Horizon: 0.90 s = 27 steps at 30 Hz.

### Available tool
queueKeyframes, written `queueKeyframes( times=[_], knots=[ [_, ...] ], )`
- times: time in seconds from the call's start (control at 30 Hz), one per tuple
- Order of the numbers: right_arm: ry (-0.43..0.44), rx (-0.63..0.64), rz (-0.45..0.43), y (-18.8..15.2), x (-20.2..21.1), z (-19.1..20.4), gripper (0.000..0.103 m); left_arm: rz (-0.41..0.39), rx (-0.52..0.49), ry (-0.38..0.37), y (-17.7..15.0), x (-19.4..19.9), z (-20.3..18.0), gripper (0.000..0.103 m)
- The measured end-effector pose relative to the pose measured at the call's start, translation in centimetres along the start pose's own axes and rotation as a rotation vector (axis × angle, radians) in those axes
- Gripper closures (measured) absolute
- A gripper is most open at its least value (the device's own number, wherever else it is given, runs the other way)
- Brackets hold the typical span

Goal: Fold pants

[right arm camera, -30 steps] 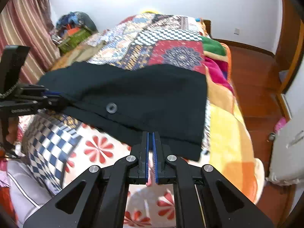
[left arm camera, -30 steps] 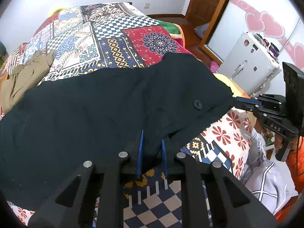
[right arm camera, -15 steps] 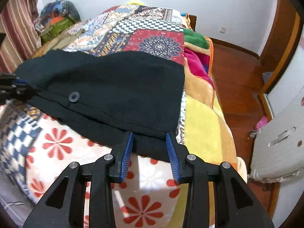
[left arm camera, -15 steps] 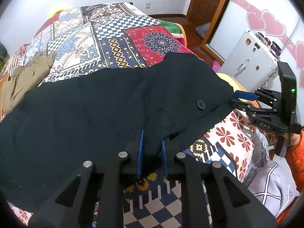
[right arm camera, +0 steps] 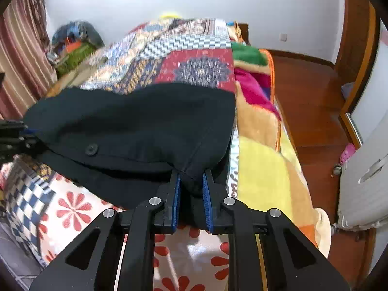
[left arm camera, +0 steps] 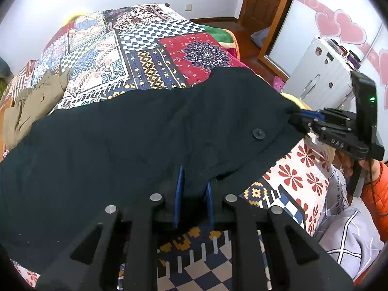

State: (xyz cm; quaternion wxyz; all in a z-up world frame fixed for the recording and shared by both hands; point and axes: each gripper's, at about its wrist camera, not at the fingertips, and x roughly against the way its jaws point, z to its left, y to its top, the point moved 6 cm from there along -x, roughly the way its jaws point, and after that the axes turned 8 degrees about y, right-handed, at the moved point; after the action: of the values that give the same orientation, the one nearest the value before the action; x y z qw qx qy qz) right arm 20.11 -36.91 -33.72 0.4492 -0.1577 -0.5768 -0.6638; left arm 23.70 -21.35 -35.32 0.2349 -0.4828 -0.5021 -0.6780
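Note:
Black pants lie spread across a patchwork bed; the waistband with a round button faces me. My left gripper stands at the near waistband edge, blue pads a little apart with a fold of black cloth between them. My right gripper is at the other waist corner, pads apart with a bunch of cloth between them. In the left wrist view the right gripper touches the pants' right corner. The pants fill the middle of the right wrist view.
The patchwork quilt covers the bed. Khaki clothing lies at the far left of the bed. A white suitcase stands at the right by a mirrored door. Wooden floor runs along the bed's right side.
My right gripper went from shut and empty to open, then moved forward onto the pants' waist corner, with cloth now between its pads. The left gripper kept its place at the waistband.

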Motion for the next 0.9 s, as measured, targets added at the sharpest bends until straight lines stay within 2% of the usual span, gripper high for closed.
queueKeyframes(
  times=[0.13,0.3,0.47,0.57,0.63,0.8,0.9],
  knots=[
    [-0.020,0.034,-0.034,0.1,1.7,0.9,0.090,-0.005,-0.014,0.014,0.0,0.2,-0.1,0.086],
    [-0.032,0.028,-0.034,-0.3,2.8,0.5,0.090,-0.014,-0.025,0.009,-0.3,0.8,-0.4,0.086],
    [-0.069,0.068,0.034,-1.4,1.5,0.6,0.089,-0.017,-0.061,0.030,-1.0,0.9,-1.0,0.086],
    [-0.084,0.058,0.069,-2.1,1.1,0.2,0.085,-0.018,-0.083,0.026,-1.4,1.4,-1.3,0.085],
    [-0.088,0.037,0.064,-2.1,1.6,-0.2,0.079,-0.018,-0.091,0.021,-1.6,1.9,-1.3,0.083],
    [-0.097,0.008,0.049,-1.4,3.5,-0.5,0.077,-0.024,-0.055,-0.039,-1.7,3.6,-0.8,0.082],
    [-0.099,0.010,0.012,-0.3,4.7,-0.1,0.073,-0.059,-0.010,-0.062,-1.0,5.1,0.1,0.076]
  ],
)
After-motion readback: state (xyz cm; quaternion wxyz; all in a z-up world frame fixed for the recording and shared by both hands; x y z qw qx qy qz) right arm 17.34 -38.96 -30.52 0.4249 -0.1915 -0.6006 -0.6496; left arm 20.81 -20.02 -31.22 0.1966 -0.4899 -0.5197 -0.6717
